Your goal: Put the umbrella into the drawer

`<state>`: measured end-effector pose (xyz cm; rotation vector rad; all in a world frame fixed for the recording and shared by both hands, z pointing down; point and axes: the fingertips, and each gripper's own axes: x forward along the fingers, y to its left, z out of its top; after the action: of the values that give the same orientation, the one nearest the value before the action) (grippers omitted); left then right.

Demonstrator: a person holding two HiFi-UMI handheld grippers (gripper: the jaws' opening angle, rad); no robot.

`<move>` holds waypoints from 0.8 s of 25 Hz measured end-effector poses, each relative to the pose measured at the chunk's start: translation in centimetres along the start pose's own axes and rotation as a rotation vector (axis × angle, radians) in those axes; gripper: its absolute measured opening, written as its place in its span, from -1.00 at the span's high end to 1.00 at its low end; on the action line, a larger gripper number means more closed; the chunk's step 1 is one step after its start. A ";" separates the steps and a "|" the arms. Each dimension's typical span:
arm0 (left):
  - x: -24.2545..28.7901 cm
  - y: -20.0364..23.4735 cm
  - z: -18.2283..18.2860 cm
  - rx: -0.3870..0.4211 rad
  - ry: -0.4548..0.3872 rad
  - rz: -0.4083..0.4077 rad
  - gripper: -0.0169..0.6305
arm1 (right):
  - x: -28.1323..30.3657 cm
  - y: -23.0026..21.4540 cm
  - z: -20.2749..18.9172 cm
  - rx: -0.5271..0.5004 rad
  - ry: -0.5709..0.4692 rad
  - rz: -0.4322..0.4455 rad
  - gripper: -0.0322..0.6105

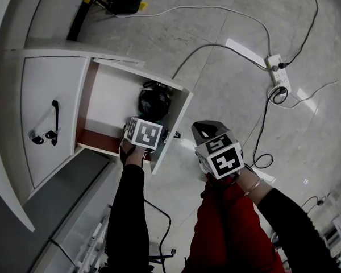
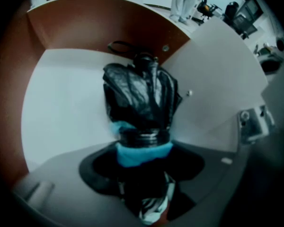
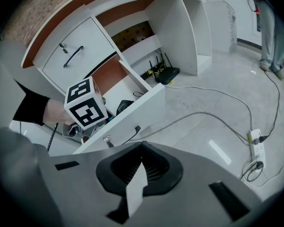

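The white drawer (image 1: pixel 171 123) with brown sides stands pulled out of the cabinet. A folded black umbrella (image 1: pixel 153 102) lies inside it near the right wall. My left gripper (image 1: pixel 152 117) points straight down into the drawer. In the left gripper view the umbrella (image 2: pixel 139 96) stretches away over the drawer floor, its near end between the blue pads (image 2: pixel 143 153) of the left gripper (image 2: pixel 142 148); I see no firm pinch. My right gripper (image 1: pixel 208 131) hovers over the floor right of the drawer, jaws together and empty (image 3: pixel 142 162). The right gripper view shows the drawer (image 3: pixel 132 115) and the umbrella (image 3: pixel 123 106).
A white cabinet door with a black handle (image 1: pixel 55 121) is left of the drawer. Cables and a power strip (image 1: pixel 278 70) lie on the grey floor at right. A black router (image 3: pixel 166 74) sits under the desk. A person's legs (image 3: pixel 270 32) stand at the far right.
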<state>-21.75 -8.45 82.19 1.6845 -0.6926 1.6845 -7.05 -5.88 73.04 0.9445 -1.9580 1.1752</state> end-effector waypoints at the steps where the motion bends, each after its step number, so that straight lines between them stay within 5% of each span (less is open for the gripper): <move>1: -0.1 0.1 0.0 -0.007 -0.010 0.008 0.07 | -0.1 0.0 0.1 0.000 -0.002 -0.001 0.89; 5: -0.8 0.4 0.2 -0.025 -0.049 0.046 -0.08 | -0.5 -0.2 0.4 -0.001 -0.012 -0.009 0.89; 20: -7.8 0.7 2.6 -0.171 -0.285 0.128 -0.01 | -3.4 1.3 2.2 -0.015 -0.079 -0.022 0.89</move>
<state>-20.88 -11.50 74.56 1.8059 -1.0675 1.4345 -6.75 -6.61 68.82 1.0159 -2.0104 1.1248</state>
